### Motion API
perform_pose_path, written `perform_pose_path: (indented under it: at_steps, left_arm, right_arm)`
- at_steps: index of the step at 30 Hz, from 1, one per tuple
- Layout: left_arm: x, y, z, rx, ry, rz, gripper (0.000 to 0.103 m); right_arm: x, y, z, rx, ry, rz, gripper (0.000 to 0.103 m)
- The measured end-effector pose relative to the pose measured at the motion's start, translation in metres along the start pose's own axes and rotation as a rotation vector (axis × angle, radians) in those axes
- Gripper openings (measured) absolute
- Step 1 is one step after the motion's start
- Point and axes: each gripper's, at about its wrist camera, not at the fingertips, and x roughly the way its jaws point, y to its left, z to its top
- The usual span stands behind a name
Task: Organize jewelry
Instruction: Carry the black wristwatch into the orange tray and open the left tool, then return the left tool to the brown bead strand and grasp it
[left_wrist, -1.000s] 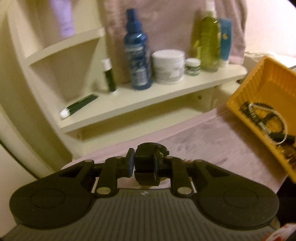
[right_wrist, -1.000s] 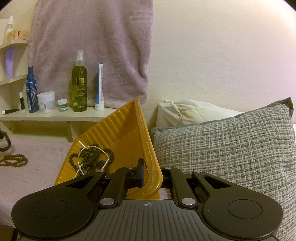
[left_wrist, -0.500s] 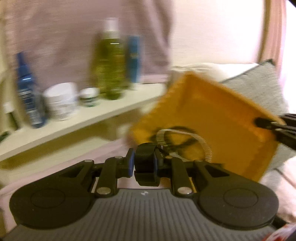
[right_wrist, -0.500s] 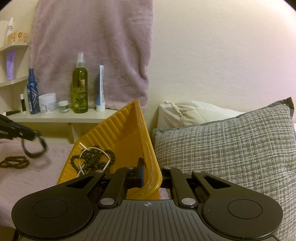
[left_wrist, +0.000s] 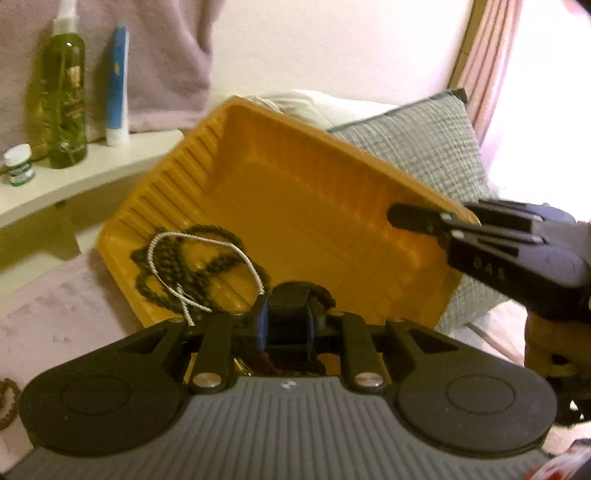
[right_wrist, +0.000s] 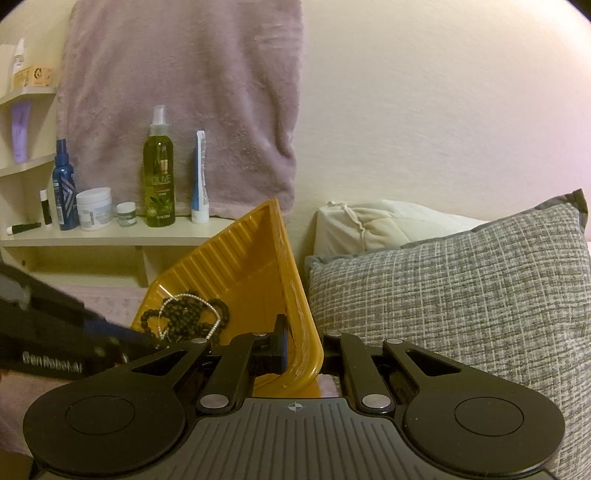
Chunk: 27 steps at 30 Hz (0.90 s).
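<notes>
A yellow tray (left_wrist: 314, 206) is held tilted, its near rim (right_wrist: 301, 332) pinched in my right gripper (right_wrist: 299, 350), which shows from the side in the left wrist view (left_wrist: 417, 218). Dark bead necklaces (left_wrist: 173, 266) and a silver chain (left_wrist: 207, 243) lie in the tray's low corner; they also show in the right wrist view (right_wrist: 184, 317). My left gripper (left_wrist: 284, 321) is shut on a dark band-like bracelet (left_wrist: 288, 306) above the tray's near edge. It enters the right wrist view at the left (right_wrist: 122, 336).
A grey woven pillow (right_wrist: 461, 302) and a white pillow (right_wrist: 380, 225) lie right of the tray. A shelf (right_wrist: 103, 236) holds a green spray bottle (right_wrist: 159, 177), blue bottle (right_wrist: 63, 188), jars and tubes. A mauve towel (right_wrist: 184, 92) hangs behind. Brown beads (left_wrist: 5, 402) lie at far left.
My left gripper has swung right from the shelf, carrying the dark bracelet, and now sits over the tray's near edge. The right gripper and tray have held still.
</notes>
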Motion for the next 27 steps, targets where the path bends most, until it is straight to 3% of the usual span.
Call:
perform_pose_path:
  at_steps: [9,17,21,25,27]
  left_arm:
    - [-0.006,-0.001,-0.012,0.055,0.058,0.004,0.019]
    - [-0.021,0.015,-0.018,0.023,0.031,0.062,0.019]
    - [-0.035,0.029,-0.024,-0.01,-0.004,0.158,0.021]
    - [-0.055,0.049,-0.04,-0.047,-0.041,0.323,0.028]
    - [-0.065,0.06,-0.051,-0.07,-0.061,0.393,0.039]
  right_arm:
    - [0.0,-0.001,-0.001,0.003,-0.002,-0.001,0.008]
    - [-0.001,0.001,-0.001,0.0,-0.003,-0.001,0.008]
    - [-0.001,0.001,-0.001,0.001,-0.004,-0.001,0.008]
    - [-0.001,0.001,-0.001,0.0,-0.003,0.001,0.008]
    - [-0.001,0.0,-0.001,0.002,-0.002,0.0,0.008]
